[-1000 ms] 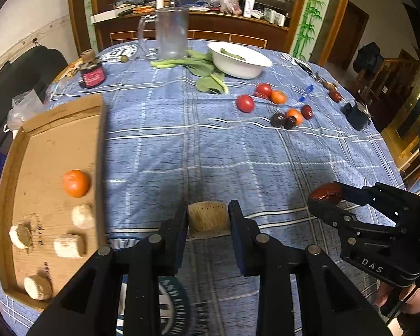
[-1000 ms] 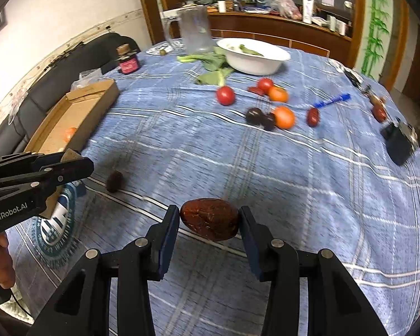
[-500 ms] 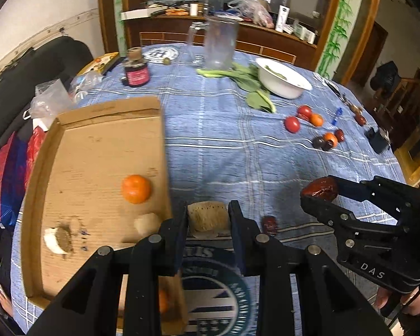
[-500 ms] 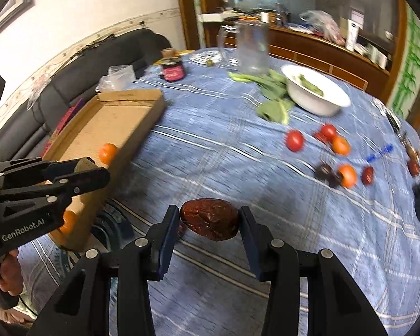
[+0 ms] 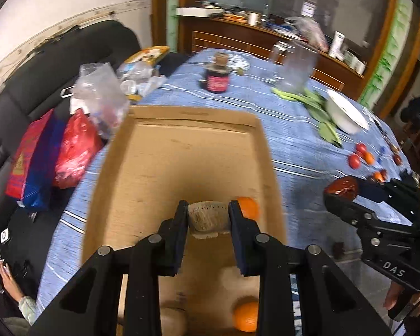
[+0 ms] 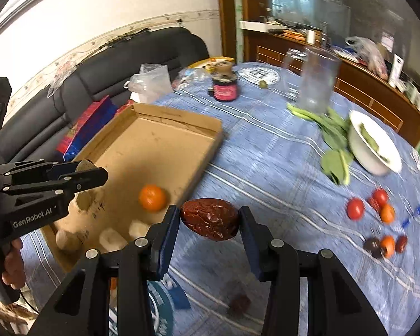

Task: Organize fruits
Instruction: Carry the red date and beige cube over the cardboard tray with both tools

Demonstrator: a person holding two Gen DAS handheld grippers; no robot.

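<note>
My left gripper (image 5: 208, 215) is shut on a pale, beige cut chunk (image 5: 207, 218) and hangs over the near part of the cardboard tray (image 5: 187, 112). In the right wrist view the left gripper (image 6: 93, 172) reaches in from the left above the tray (image 6: 179, 117). My right gripper (image 6: 210, 219) is shut on a wrinkled red date (image 6: 210, 221), above the blue cloth just right of the tray's edge. An orange (image 6: 152, 197) and several pale chunks (image 6: 112, 238) lie in the tray. A second orange (image 5: 246, 319) lies at its near corner.
Tomatoes (image 6: 355, 208), small oranges and dark dates lie on the cloth at the right. A white bowl (image 6: 372, 145), greens (image 6: 333, 128), a glass pitcher (image 6: 316, 81) and a dark jar (image 6: 225, 88) stand further back. One dark date (image 6: 239, 302) lies near my right gripper. Bags (image 5: 70, 145) sit on the sofa.
Both grippers have swung left towards the tray, each keeping its hold. The left one has come from over the cloth to over the tray.
</note>
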